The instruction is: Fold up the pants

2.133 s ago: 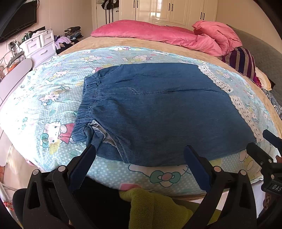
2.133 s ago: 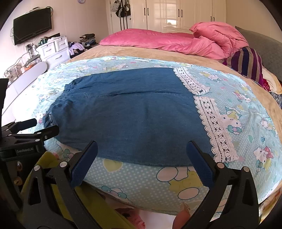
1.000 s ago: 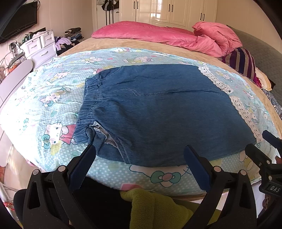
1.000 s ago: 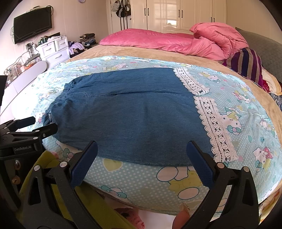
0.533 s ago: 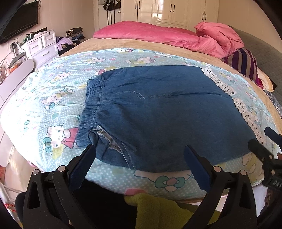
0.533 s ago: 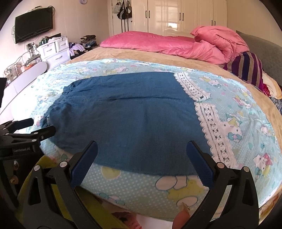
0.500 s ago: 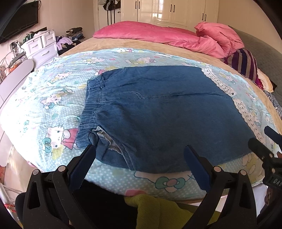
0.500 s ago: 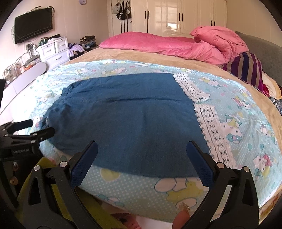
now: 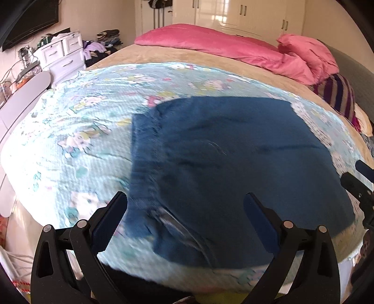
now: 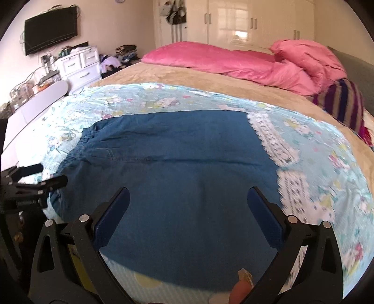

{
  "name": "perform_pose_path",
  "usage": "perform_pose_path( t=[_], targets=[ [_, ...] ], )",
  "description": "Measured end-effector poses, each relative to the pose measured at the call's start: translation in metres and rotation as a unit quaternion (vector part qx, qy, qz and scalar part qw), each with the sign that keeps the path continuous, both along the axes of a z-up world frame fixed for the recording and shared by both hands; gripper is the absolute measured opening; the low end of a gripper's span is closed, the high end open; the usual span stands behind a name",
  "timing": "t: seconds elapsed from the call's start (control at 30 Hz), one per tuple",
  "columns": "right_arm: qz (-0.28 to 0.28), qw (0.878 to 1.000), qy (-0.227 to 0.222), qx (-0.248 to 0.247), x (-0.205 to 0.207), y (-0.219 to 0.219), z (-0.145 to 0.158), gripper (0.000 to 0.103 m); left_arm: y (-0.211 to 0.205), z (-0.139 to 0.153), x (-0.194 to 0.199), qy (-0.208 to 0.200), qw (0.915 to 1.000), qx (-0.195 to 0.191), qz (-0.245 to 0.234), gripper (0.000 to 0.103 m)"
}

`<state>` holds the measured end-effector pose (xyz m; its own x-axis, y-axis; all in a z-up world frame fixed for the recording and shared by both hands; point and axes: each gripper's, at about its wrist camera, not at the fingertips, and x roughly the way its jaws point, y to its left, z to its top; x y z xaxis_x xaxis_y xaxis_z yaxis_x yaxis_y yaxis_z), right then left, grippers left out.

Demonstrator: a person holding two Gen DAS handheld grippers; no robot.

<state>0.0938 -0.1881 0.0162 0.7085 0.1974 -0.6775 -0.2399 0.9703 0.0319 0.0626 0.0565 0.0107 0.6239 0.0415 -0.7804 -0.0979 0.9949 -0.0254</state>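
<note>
Blue denim pants [image 9: 233, 159] lie folded flat on a light blue cartoon-print blanket [image 9: 77, 131], elastic waistband to the left. My left gripper [image 9: 185, 208] is open and hovers over the near waistband corner, its blue pads on either side of the pocket area. The right wrist view has the same pants [image 10: 182, 168] with white lace trim [image 10: 275, 145] at their right end. Over the near middle of the denim my right gripper [image 10: 188, 203] stands open, nothing between its fingers. Each gripper appears at the edge of the other's view.
A pink duvet [image 10: 245, 63] and a striped cushion [image 10: 343, 103] lie at the head of the bed. White drawers [image 10: 79, 63] and a wall TV [image 10: 50, 29] stand on the left. Wardrobes [image 10: 245, 21] line the back wall. A fingertip [image 10: 240, 290] shows at the bottom.
Both grippers have moved forward and lower over the bed, so the pants now fill more of each view. The left wrist view is motion-blurred. Both jaws stay open.
</note>
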Motion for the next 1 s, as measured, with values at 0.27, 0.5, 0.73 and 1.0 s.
perform_pose_path(
  t=[0.27, 0.5, 0.73, 1.0],
  targets=[
    [0.037, 0.999, -0.004, -0.016, 0.044, 0.025, 0.005, 0.095, 0.046, 0.003, 0.042, 0.004, 0.9991, -0.004, 0.043, 0.099],
    [0.062, 0.998, 0.011, -0.023, 0.085, 0.044, 0.002, 0.095, 0.071, -0.002, 0.078, 0.019, 0.9980, -0.004, 0.061, 0.099],
    [0.078, 0.996, 0.029, -0.037, 0.125, 0.058, -0.007, 0.095, 0.083, -0.007, 0.114, 0.033, 0.9978, -0.003, 0.057, 0.099],
    [0.110, 0.992, 0.043, -0.054, 0.170, 0.076, -0.020, 0.095, 0.091, -0.028, 0.156, 0.053, 0.9978, 0.007, 0.039, 0.099]
  ],
)
